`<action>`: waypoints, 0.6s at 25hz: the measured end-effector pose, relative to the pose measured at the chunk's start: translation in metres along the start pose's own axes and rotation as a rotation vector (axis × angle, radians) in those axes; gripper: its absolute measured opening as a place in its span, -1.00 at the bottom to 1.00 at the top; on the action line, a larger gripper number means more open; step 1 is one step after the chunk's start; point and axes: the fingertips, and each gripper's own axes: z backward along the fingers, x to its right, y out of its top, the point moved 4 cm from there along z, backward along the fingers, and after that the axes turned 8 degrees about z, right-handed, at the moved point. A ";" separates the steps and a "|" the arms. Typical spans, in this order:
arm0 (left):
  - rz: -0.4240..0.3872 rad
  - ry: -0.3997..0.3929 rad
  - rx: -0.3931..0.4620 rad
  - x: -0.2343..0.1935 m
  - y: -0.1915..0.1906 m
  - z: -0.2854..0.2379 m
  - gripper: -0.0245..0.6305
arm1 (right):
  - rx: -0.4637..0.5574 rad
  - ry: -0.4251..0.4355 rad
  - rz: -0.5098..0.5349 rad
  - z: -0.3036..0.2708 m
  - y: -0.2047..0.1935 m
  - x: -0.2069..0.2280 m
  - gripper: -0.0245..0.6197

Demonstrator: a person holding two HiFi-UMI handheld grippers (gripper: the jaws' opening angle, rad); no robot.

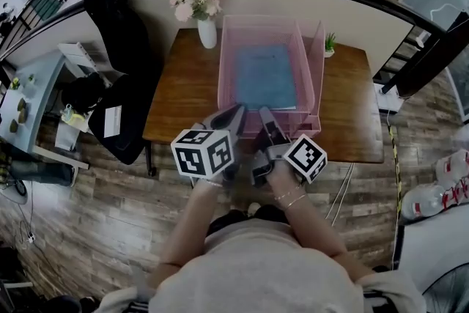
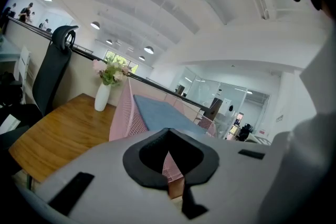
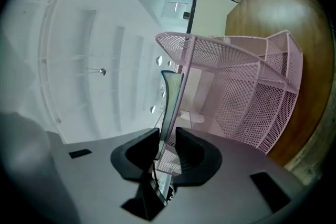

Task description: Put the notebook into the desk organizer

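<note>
Two tools sit side by side at the near edge of the pink mesh desk organizer (image 1: pixel 310 62), which stands on the wooden worktop (image 1: pixel 179 95). The blue notebook (image 1: pixel 265 77) lies flat in the organizer's top tray, between its raised mesh walls.

The right tool (image 1: pixel 265 115) reaches to the notebook's near edge. In the right gripper view the right tool (image 3: pixel 167 136) has its jaws drawn in narrow on the notebook (image 3: pixel 171 105), seen edge-on as a thin teal-rimmed slab between the pads (one pad presses on it, the other looks just off it). The organizer (image 3: pixel 252 86) curves off to the side, over the worktop (image 3: pixel 273 8).

The left tool (image 1: pixel 233 116) is just beside the right one. In the left gripper view the left tool (image 2: pixel 168 136) has its jaws together at the tips with nothing between them. Beyond them are the organizer's wall (image 2: pixel 123 118) and the notebook's blue cover (image 2: pixel 157 113).

A white vase of flowers (image 1: pixel 207 31) stands on the far left of the worktop, touching nothing. A small green plant (image 1: pixel 330 42) is at the far right.
</note>
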 end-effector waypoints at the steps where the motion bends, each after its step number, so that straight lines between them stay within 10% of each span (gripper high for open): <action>1: -0.003 -0.002 -0.003 0.000 0.000 0.000 -0.89 | 0.000 -0.002 0.000 0.000 0.000 0.000 -0.63; 15: -0.085 -0.038 -0.051 0.018 -0.015 0.014 -0.89 | -0.031 0.007 0.182 0.027 0.002 -0.017 -0.65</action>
